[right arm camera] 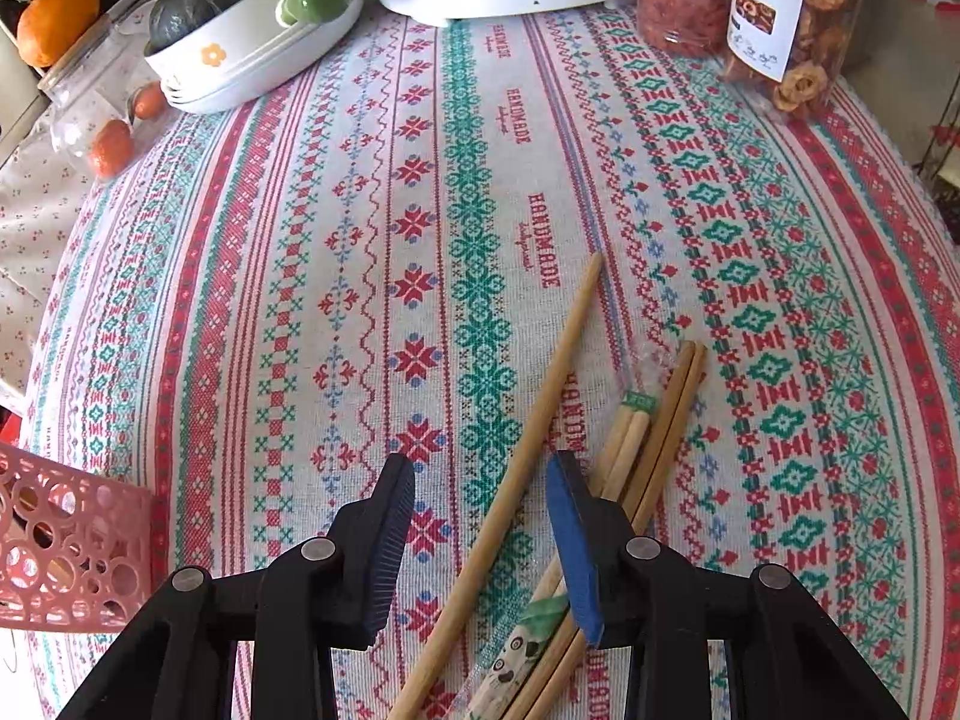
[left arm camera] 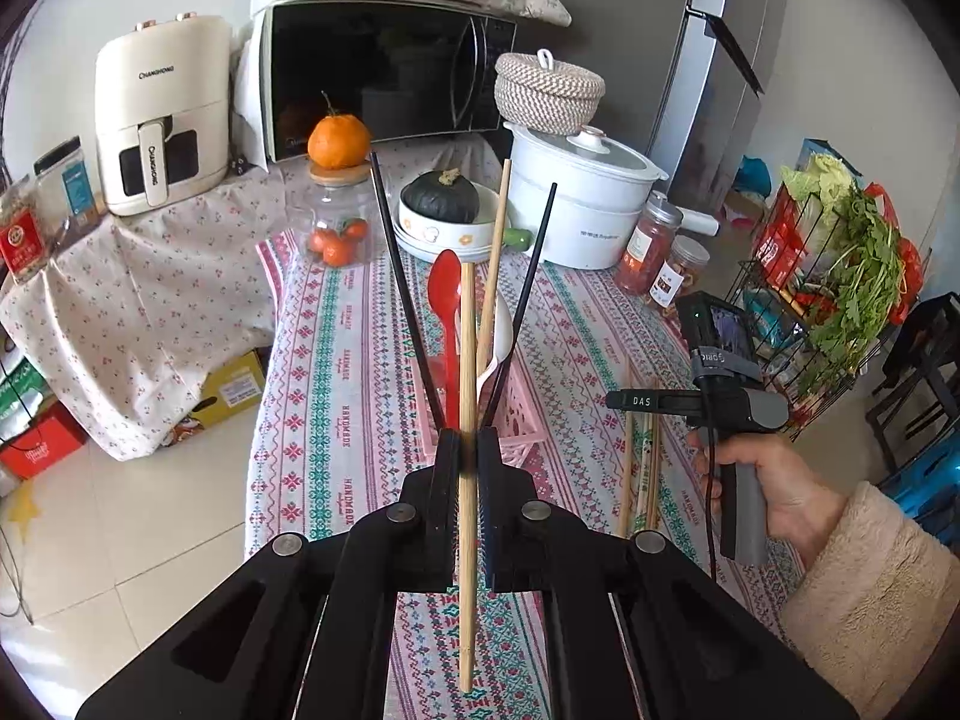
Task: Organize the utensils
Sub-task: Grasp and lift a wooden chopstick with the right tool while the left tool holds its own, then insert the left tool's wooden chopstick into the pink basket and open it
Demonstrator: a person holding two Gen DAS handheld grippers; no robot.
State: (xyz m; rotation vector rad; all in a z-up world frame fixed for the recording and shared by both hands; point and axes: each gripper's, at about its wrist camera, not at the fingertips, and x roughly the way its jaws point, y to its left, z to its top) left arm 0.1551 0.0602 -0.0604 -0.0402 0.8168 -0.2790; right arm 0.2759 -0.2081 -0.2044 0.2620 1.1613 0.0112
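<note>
Left wrist view: left gripper (left arm camera: pixel 467 450) clamps a pale bamboo chopstick (left arm camera: pixel 467 372) upright above the pink basket (left arm camera: pixel 522 420). Right gripper (right arm camera: pixel 480 516) hovers, jaws spread, over loose chopsticks (right arm camera: pixel 540 384) on the tablecloth (right arm camera: pixel 300 276).

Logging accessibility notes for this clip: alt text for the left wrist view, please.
The left gripper is shut on a bamboo chopstick, held upright before a pink basket holding a red spoon and black chopsticks. The right gripper hovers beside it.
</note>
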